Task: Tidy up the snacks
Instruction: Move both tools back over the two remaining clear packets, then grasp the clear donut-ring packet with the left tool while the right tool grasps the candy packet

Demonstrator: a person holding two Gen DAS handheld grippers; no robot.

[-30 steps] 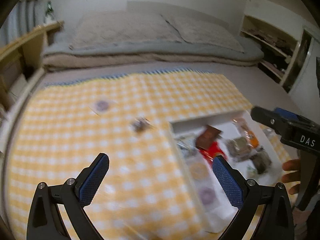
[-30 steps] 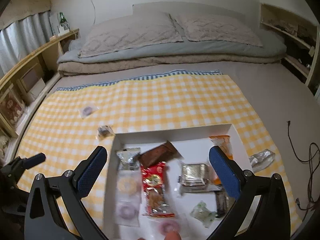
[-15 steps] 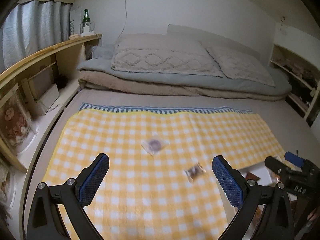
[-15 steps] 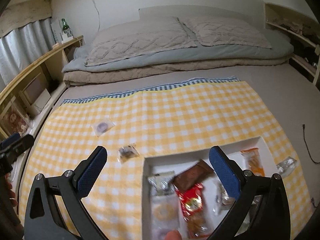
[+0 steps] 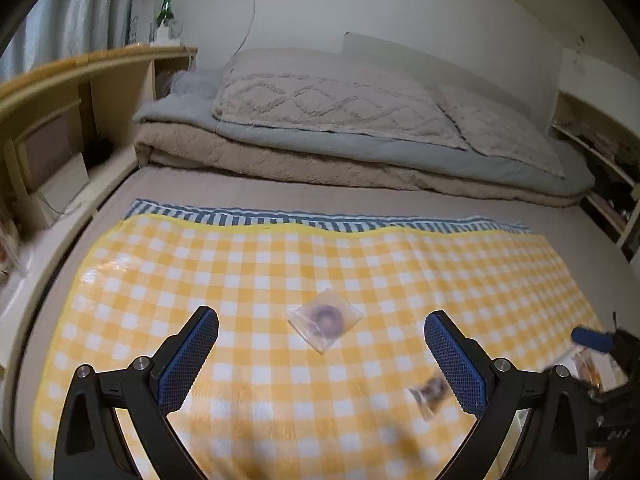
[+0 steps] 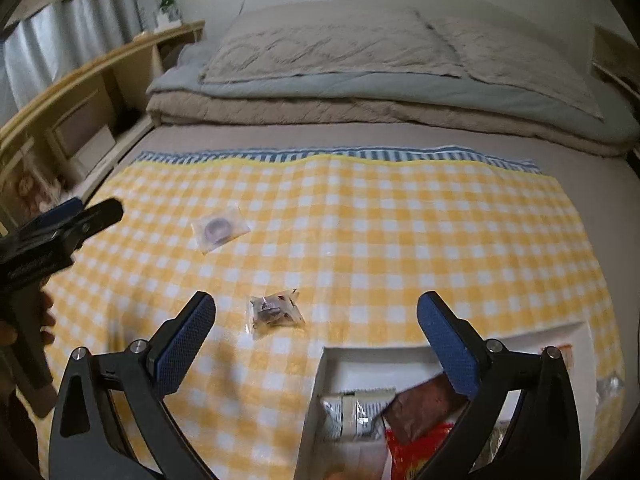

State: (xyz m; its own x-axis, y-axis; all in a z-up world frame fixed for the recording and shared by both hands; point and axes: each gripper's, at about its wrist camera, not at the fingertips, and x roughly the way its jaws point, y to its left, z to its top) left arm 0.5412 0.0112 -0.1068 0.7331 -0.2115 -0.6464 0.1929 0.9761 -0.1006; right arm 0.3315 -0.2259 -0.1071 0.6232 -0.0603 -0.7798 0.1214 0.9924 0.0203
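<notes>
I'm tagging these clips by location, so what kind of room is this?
Most likely a bedroom. A bed with two pillows and folded blankets fills the view, a wooden shelf runs alongside it, and curtains hang behind.

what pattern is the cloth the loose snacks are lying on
Yellow and white checks on the cloth, with a blue-and-white striped strip along its far edge; clearest in the right wrist view.

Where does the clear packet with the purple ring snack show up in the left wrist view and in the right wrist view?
Left wrist: ring packet lies centre frame, between the open claw fingers.
Right wrist: ring packet sits upper left, beyond the dark wrapped snack.
Shared landmark: the blue striped edge of the checked cloth.
</notes>
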